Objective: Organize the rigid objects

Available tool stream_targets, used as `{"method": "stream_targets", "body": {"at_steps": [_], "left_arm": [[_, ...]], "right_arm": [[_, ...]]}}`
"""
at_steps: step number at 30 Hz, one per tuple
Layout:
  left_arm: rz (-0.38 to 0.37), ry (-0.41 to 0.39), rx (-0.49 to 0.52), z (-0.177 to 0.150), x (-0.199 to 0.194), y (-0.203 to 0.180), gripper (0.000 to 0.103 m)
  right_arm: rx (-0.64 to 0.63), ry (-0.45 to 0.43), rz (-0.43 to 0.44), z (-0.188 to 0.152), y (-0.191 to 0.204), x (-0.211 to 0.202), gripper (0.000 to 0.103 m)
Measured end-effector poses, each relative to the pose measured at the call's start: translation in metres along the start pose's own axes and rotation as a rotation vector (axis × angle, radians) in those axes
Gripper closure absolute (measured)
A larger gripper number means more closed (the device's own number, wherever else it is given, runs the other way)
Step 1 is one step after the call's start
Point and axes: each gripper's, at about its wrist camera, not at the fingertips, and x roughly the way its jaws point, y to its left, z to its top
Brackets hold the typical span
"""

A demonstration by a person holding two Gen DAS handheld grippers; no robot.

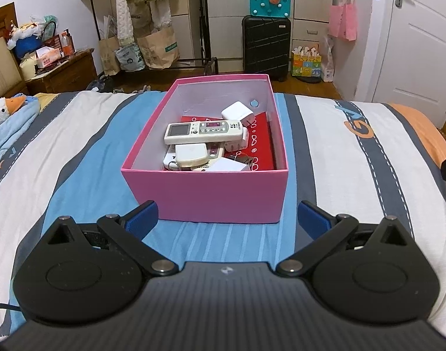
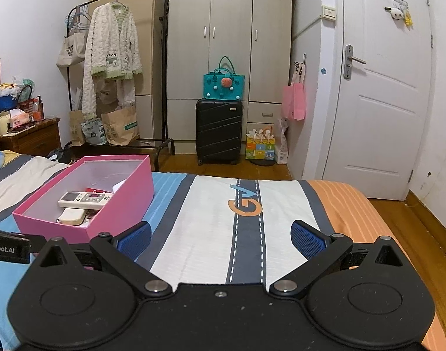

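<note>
Holding remote point(image 1: 203, 131), chargers point(image 1: 238, 113), pink box point(image 1: 205, 196)

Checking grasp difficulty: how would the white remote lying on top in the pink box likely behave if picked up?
The white remote looks like a rigid plastic bar, so probably stiff and light. Its smooth casing may slip. It rests across other items in the pink box, so lifting it could shift those beneath.

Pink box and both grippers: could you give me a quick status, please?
Left gripper open, empty, facing the pink box. Right gripper open, empty, over bedspread. White remote tops the pile inside. Nothing in the way.
</note>
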Motion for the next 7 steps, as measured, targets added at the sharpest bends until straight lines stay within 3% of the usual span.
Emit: {"method": "stream_targets", "body": {"at_steps": [7], "left_arm": [[-0.018,0.0,0.017,0.0011,-0.0009,-0.0018,0.0]], "right_arm": [[0.002,0.013,-0.008,0.0002,-0.0006,0.0022,0.0]]}}
